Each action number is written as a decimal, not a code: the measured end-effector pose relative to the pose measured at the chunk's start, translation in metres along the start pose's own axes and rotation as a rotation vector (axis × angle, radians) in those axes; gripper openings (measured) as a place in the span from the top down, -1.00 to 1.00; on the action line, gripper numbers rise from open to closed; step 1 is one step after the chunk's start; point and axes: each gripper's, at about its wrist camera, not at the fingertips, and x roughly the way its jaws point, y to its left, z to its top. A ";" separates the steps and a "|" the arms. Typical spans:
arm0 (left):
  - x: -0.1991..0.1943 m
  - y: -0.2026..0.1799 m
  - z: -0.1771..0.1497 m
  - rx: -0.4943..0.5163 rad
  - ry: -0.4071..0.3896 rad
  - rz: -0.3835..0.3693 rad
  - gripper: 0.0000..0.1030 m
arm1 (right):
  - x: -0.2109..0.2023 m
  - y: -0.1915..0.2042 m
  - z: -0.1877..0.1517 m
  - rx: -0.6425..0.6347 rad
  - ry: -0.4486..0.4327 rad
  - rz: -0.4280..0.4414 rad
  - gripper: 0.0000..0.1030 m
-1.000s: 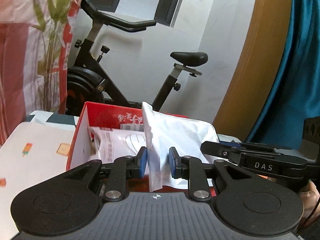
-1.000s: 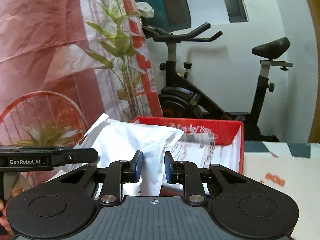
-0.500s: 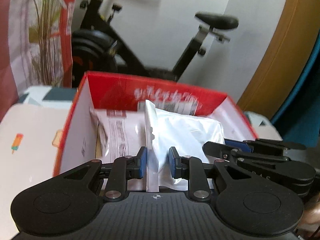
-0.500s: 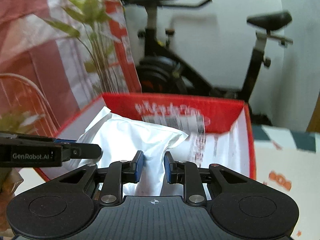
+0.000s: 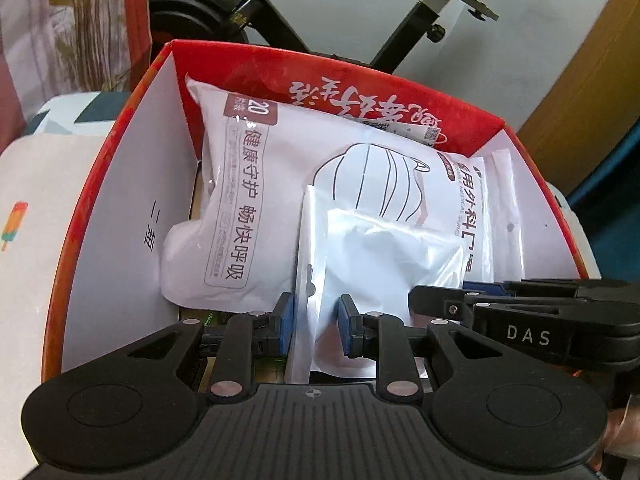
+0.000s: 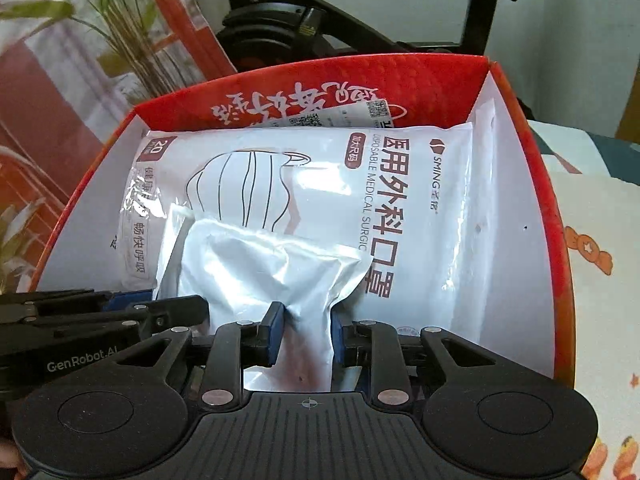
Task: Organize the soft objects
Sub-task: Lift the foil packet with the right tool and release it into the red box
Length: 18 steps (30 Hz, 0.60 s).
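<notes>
1. red cardboard walls frame what we see: the red box (image 5: 120,152) stands open on a patterned cloth (image 5: 36,184), its inside faces white, its far wall printed with white characters.
2. at the left of the box lies a large surgical mask pack (image 5: 256,184), white with brown print and a line drawing of a mask; it spans most of the box floor, seen also in the right wrist view (image 6: 400,200).
3. our left gripper (image 5: 314,326) has its blue pads narrowed onto the flat sealed edge of a plain white pouch (image 5: 384,256); the left pad touches the seam, and whether the right pad presses the pouch we cannot tell.
4. the white pouch sits inside the box, on top of the near part of the mask pack, held between both tools.
5. our right gripper (image 6: 308,328) pinches the pouch's other end (image 6: 276,276), both pads pressed into the crumpled film, fingers only a little apart.
6. each tool shows in the other's view: the right one at the right edge of the left wrist view (image 5: 532,320), the left one at the left edge of the right wrist view (image 6: 96,312).
7. behind the box stands an exercise bike (image 5: 400,12), with a plant (image 6: 104,28) to the left.
</notes>
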 end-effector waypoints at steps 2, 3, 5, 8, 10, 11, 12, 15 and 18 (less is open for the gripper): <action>-0.001 0.003 -0.001 -0.018 0.001 -0.006 0.50 | 0.002 0.000 -0.001 0.015 0.011 -0.004 0.55; -0.001 0.004 -0.001 -0.023 0.002 -0.006 0.50 | 0.002 0.000 0.000 0.019 0.018 -0.011 0.54; -0.001 0.004 -0.002 -0.020 0.006 -0.004 0.49 | 0.001 0.001 0.002 0.019 0.023 -0.028 0.53; 0.000 0.005 0.002 -0.027 0.004 -0.008 0.39 | -0.002 0.003 0.000 0.015 0.013 -0.069 0.44; -0.004 0.004 -0.001 -0.014 -0.015 -0.004 0.35 | -0.006 0.006 -0.001 0.010 -0.003 -0.094 0.42; -0.007 0.001 -0.001 -0.005 -0.026 0.002 0.33 | -0.008 0.008 -0.003 0.003 -0.012 -0.104 0.41; -0.008 -0.003 -0.001 0.001 -0.034 0.007 0.30 | -0.011 0.009 -0.004 0.003 -0.016 -0.110 0.40; -0.020 -0.008 -0.003 0.023 -0.055 0.006 0.30 | -0.018 0.011 -0.008 0.001 -0.024 -0.126 0.38; -0.034 -0.015 -0.005 0.050 -0.093 0.026 0.29 | -0.032 0.017 -0.013 -0.037 -0.057 -0.146 0.21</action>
